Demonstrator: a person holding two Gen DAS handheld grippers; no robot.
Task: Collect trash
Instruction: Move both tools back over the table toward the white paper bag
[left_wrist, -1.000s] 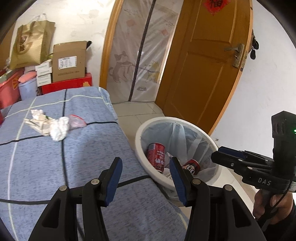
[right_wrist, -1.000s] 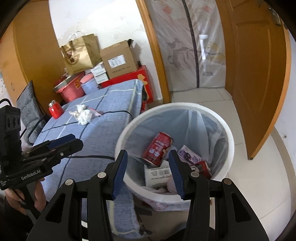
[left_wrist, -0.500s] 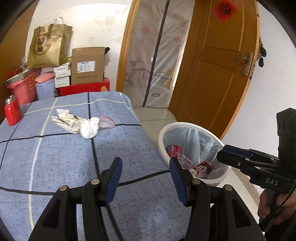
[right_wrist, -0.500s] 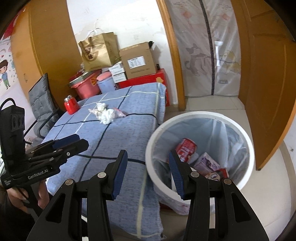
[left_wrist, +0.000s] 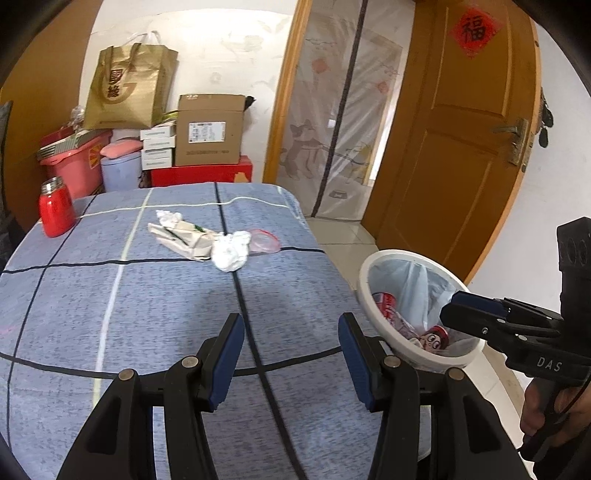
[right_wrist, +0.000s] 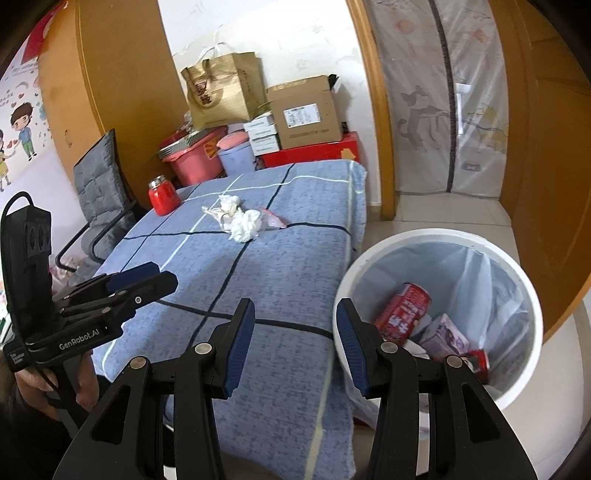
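Observation:
A pile of trash lies far out on the blue-clothed table (left_wrist: 110, 295): a crumpled white tissue (left_wrist: 231, 251), a crushed paper carton (left_wrist: 181, 238), another small tissue (left_wrist: 168, 218) and a pink plastic bag (left_wrist: 263, 240). The tissue (right_wrist: 245, 225) also shows in the right wrist view. A white bin (right_wrist: 524, 295) with a liner stands by the table's right edge and holds a red can (right_wrist: 402, 314) and wrappers. My left gripper (left_wrist: 291, 347) is open and empty over the near table. My right gripper (right_wrist: 291, 336) is open and empty between table edge and bin.
A red jar (left_wrist: 55, 208) stands at the table's far left corner. Boxes (left_wrist: 210, 134), a gold paper bag (left_wrist: 129, 88) and pink tubs are stacked behind the table. A grey chair (right_wrist: 99, 192) stands at the left. A wooden door (left_wrist: 461, 147) is open at the right.
Both grippers have pulled back from over the bin and swung left toward the table. The trash pile and red jar have come into fuller view. Both grippers stay open.

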